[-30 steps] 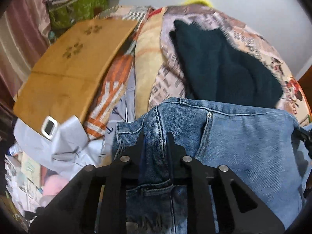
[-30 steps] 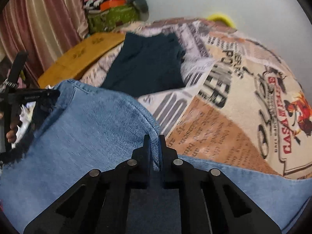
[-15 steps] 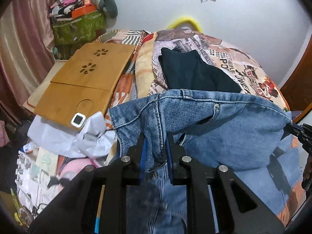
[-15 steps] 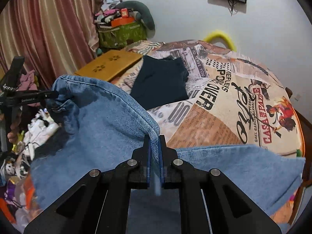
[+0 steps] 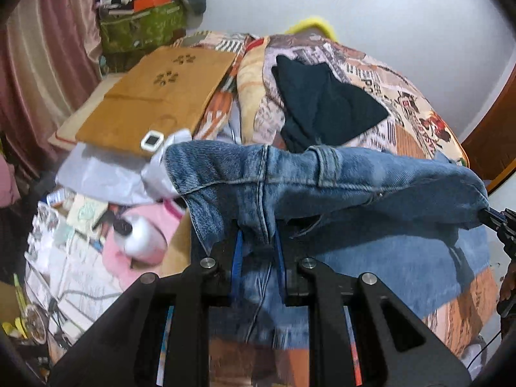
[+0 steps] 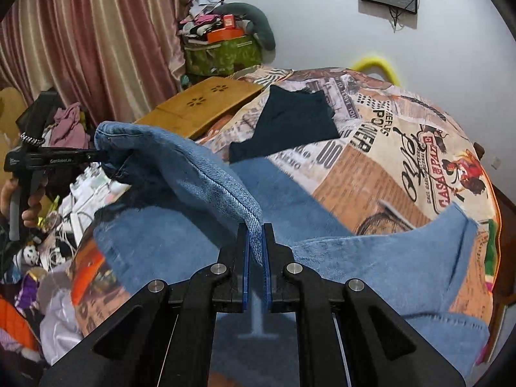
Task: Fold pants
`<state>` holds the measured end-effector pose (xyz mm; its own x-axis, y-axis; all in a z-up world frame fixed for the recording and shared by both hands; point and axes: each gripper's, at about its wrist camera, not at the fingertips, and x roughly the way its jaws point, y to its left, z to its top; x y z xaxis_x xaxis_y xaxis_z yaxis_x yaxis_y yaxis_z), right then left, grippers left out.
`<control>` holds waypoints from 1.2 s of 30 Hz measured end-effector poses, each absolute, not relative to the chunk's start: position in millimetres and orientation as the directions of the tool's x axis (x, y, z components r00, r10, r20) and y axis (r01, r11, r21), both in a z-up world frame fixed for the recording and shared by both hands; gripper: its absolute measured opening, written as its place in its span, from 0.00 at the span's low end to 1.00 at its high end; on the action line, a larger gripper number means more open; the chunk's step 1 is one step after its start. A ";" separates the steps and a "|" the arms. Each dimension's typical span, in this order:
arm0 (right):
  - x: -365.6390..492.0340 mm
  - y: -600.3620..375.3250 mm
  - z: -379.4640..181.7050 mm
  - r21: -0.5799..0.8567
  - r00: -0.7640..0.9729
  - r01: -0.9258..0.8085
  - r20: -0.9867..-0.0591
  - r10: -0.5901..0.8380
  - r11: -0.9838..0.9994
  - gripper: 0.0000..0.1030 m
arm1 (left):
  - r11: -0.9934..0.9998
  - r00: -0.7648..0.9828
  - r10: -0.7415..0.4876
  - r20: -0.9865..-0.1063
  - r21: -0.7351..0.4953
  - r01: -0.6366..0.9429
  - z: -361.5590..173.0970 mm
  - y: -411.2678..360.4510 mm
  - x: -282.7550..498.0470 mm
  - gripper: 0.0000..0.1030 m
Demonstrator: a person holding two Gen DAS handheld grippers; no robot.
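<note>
Blue denim jeans (image 5: 322, 177) hang stretched between my two grippers above the bed. My left gripper (image 5: 256, 242) is shut on the waistband by a seam. My right gripper (image 6: 254, 232) is shut on the other end of the waistband. The jeans (image 6: 193, 174) span between them, and their legs (image 6: 387, 258) trail down onto the printed bedspread (image 6: 419, 161). In the right wrist view the left gripper (image 6: 96, 154) shows at the left, held by a hand. In the left wrist view the right gripper (image 5: 495, 219) shows at the right edge.
A dark folded garment (image 5: 322, 103) lies on the bed beyond the jeans. A wooden lap table (image 5: 161, 90) sits at the bed's left. Clutter covers the floor at left (image 5: 80, 242). A green bag (image 6: 222, 54) and curtains (image 6: 80, 32) stand at the back.
Both grippers have lifted the jeans higher off the bed and pulled back; the waistband is now stretched level and the bed shows farther below.
</note>
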<state>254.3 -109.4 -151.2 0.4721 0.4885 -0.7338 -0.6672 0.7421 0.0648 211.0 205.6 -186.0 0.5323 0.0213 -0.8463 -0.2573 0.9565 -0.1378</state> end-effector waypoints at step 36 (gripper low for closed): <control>259.9 -192.7 -127.3 0.078 0.600 -0.482 -0.696 0.394 0.873 0.64 | 0.967 0.598 0.061 -0.799 -0.101 -0.235 -132.3 155.1 228.0 0.86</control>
<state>259.9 -192.7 -127.3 0.6004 0.3939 -0.6960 -0.4823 0.8725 0.0778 228.0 155.1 -132.3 0.5976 0.0614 -0.7994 -0.2346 0.9668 -0.1011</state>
